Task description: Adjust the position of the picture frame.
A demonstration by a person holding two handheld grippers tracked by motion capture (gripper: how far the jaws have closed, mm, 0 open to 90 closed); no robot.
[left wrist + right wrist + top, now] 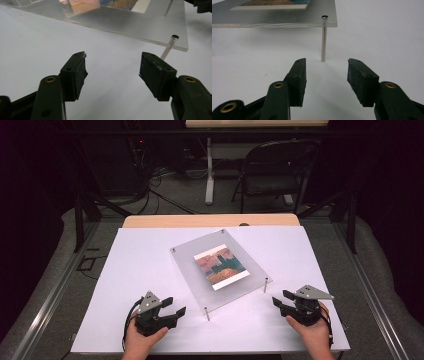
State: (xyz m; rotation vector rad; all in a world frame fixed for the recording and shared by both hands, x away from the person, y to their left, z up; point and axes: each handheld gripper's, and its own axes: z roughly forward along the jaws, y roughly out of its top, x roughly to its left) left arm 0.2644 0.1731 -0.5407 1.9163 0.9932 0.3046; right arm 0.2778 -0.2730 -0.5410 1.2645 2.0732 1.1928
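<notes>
Approach step: the clear acrylic picture frame on thin metal standoff legs (220, 267) sits mid-tabletop (140, 255). Both the left hand-held gripper (172, 307) and right hand-held gripper (279, 299) are spread, empty, flanking its near corners; next, probably, closing in on them.

The left claw (112, 66) rises from the bottom of the left gripper view with its 2 black jaws standing wide apart and nothing between them, only the white bench (37, 42) beneath. Each jaw carries a worn black pad, and a brass rivet shows on each arm. Beyond the jaws lies a clear acrylic panel (150, 25), raised above the bench and not touching the claw. A colourful picture (100, 3) sits in the panel along the top edge. Near the panel's right corner, a thin metal post (170, 45) passes through it and slants down toward the bench
</notes>
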